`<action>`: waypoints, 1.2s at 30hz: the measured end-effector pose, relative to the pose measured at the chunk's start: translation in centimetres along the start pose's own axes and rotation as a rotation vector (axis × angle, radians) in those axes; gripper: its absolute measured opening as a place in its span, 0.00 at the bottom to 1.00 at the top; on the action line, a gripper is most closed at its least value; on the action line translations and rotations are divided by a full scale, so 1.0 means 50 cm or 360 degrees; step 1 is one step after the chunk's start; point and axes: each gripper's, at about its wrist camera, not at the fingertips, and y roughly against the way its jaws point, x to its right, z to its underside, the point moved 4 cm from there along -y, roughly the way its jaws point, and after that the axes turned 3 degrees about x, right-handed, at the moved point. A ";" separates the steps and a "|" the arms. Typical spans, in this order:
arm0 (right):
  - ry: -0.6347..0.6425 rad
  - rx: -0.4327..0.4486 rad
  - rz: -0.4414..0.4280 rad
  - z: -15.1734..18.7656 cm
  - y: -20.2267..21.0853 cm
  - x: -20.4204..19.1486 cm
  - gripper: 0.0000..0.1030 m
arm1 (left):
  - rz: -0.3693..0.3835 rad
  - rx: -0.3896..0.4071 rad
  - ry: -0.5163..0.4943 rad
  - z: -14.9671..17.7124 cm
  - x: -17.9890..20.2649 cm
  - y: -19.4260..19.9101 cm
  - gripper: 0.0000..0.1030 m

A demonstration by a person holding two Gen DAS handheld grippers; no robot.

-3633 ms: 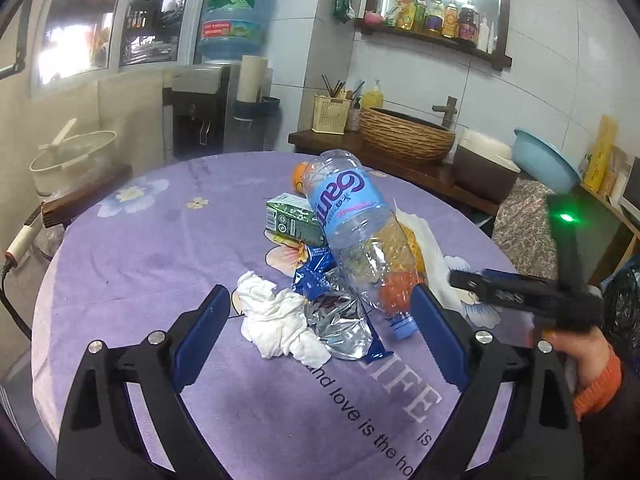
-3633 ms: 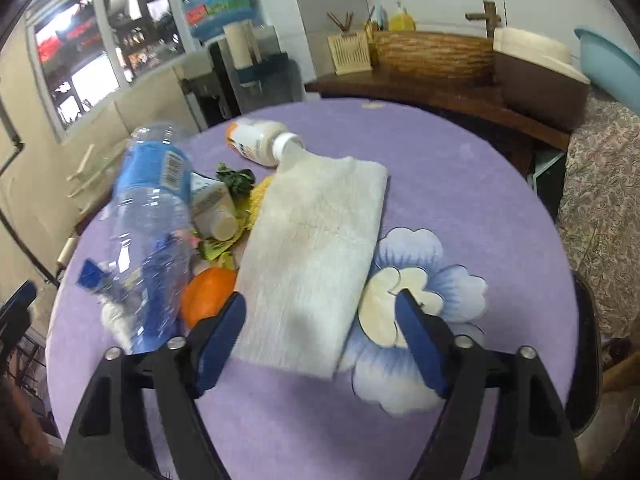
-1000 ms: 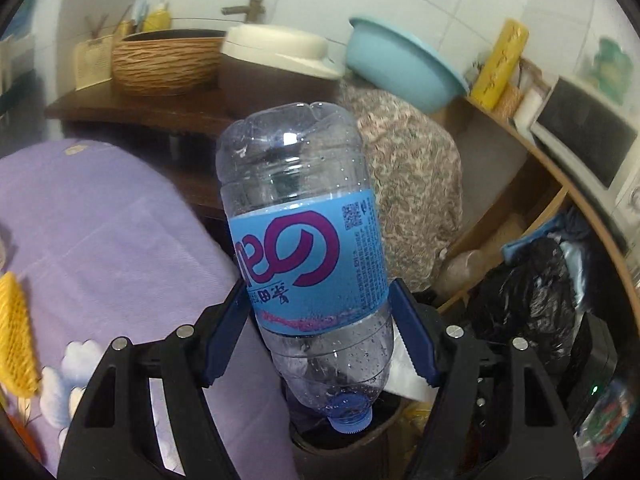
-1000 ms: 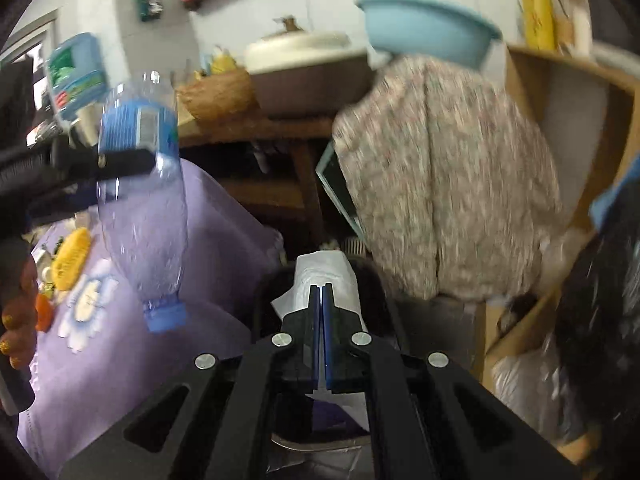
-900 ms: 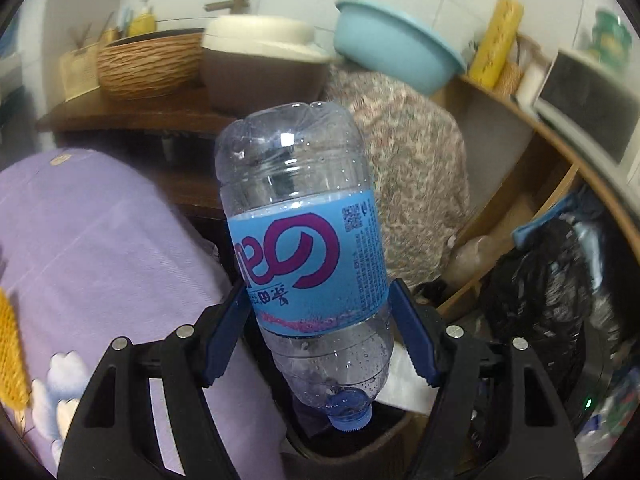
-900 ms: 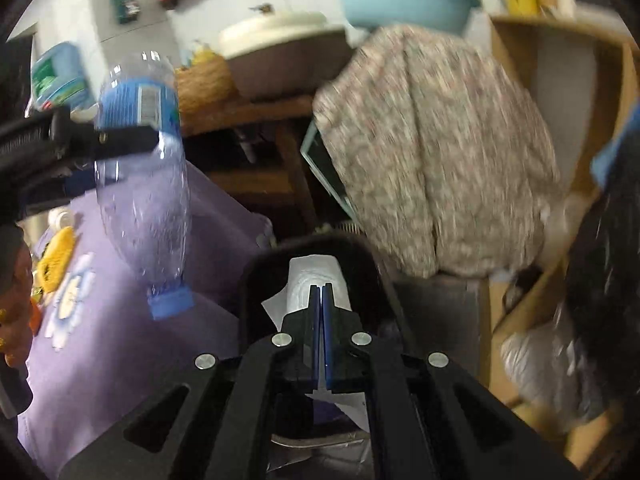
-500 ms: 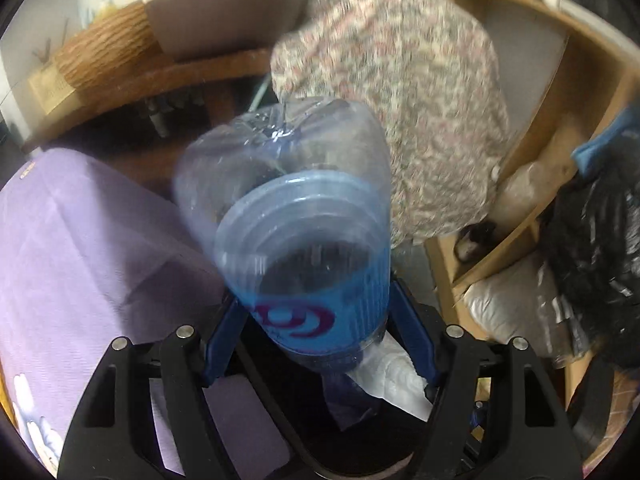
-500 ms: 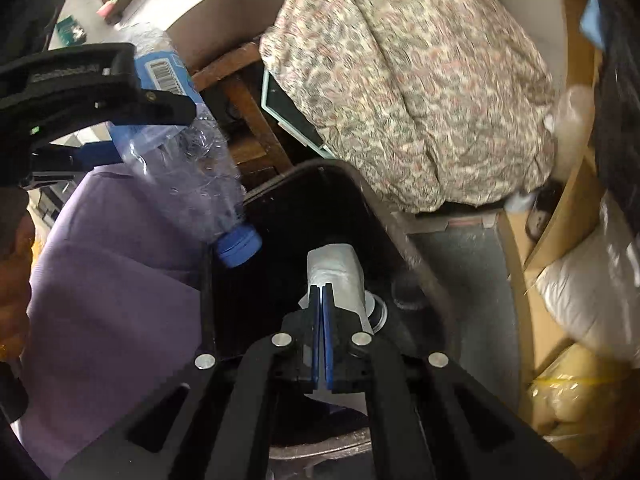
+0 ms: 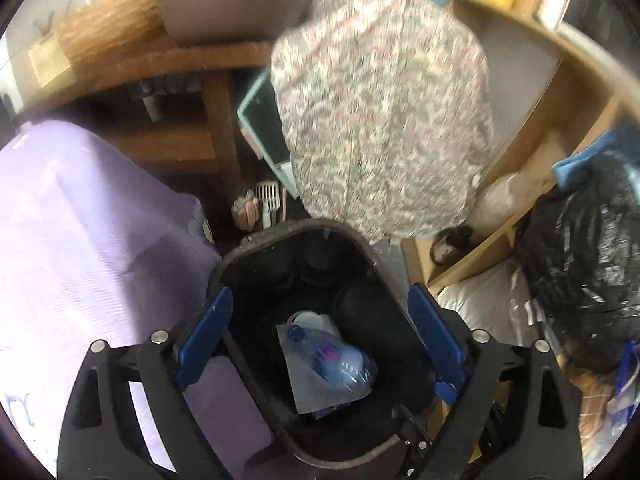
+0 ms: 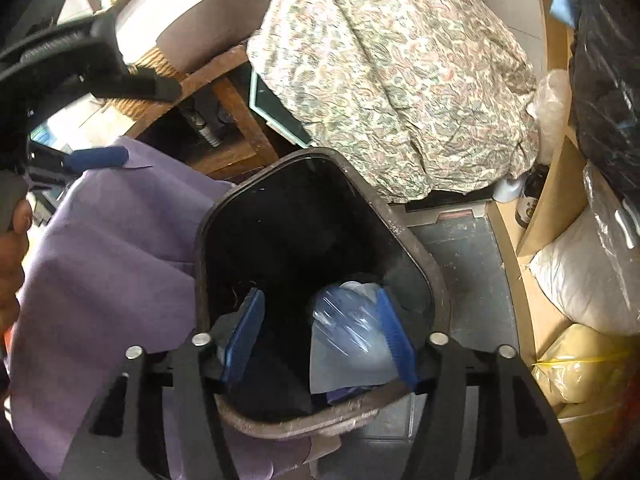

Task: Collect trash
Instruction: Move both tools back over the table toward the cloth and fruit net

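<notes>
A dark trash bin (image 9: 360, 246) stands on the floor beside the purple-clothed table. Inside it lies a clear plastic bottle (image 9: 340, 362) with a blue label, on top of a white cloth (image 9: 304, 384). My left gripper (image 9: 320, 332) is open and empty, held above the bin's mouth. In the right wrist view the same bin (image 10: 420, 256) holds the bottle (image 10: 348, 328) on the cloth (image 10: 340, 372). My right gripper (image 10: 320, 336) is open and empty over the bin. The left gripper's blue finger (image 10: 96, 158) shows at the upper left.
The purple tablecloth (image 9: 80, 240) hangs at the left of the bin. A floral cloth (image 9: 380, 112) drapes behind it. A wooden shelf with white sacks (image 10: 580, 280) and a black plastic bag (image 9: 580, 260) stands at the right. A wooden counter (image 9: 160, 68) is behind.
My left gripper opened and the bottle dropped into the bin. My right gripper opened and let go of the white cloth, which now lies in the bin under the bottle.
</notes>
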 end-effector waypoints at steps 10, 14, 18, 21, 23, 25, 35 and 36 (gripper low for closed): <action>0.0367 0.0309 0.0130 -0.003 0.167 -0.084 0.85 | -0.0069 0.0651 0.0032 0.069 -0.080 0.310 0.95; 0.0480 0.0403 0.0037 0.000 0.223 -0.143 0.95 | -0.0130 0.0798 0.0002 0.141 -0.129 0.426 0.95; 0.0566 0.0367 -0.0107 0.009 0.255 -0.219 0.95 | -0.0293 0.0802 -0.0017 0.226 -0.206 0.504 0.95; 0.0649 0.0341 -0.0204 0.018 0.267 -0.290 0.95 | -0.0464 0.0789 0.0049 0.295 -0.277 0.563 0.95; 0.0707 0.0293 -0.0288 0.029 0.268 -0.343 0.95 | -0.0565 0.0787 0.0150 0.344 -0.339 0.600 0.95; 0.0753 0.0256 -0.0373 0.043 0.273 -0.393 0.95 | -0.0626 0.0769 0.0231 0.395 -0.396 0.634 0.95; 0.1137 -0.0073 -0.0719 0.147 0.231 -0.673 0.80 | -0.0743 0.0614 0.0514 0.627 -0.613 0.742 0.94; 0.1160 -0.0088 -0.0716 0.155 0.229 -0.694 0.78 | -0.0729 0.0605 0.0528 0.636 -0.621 0.742 0.93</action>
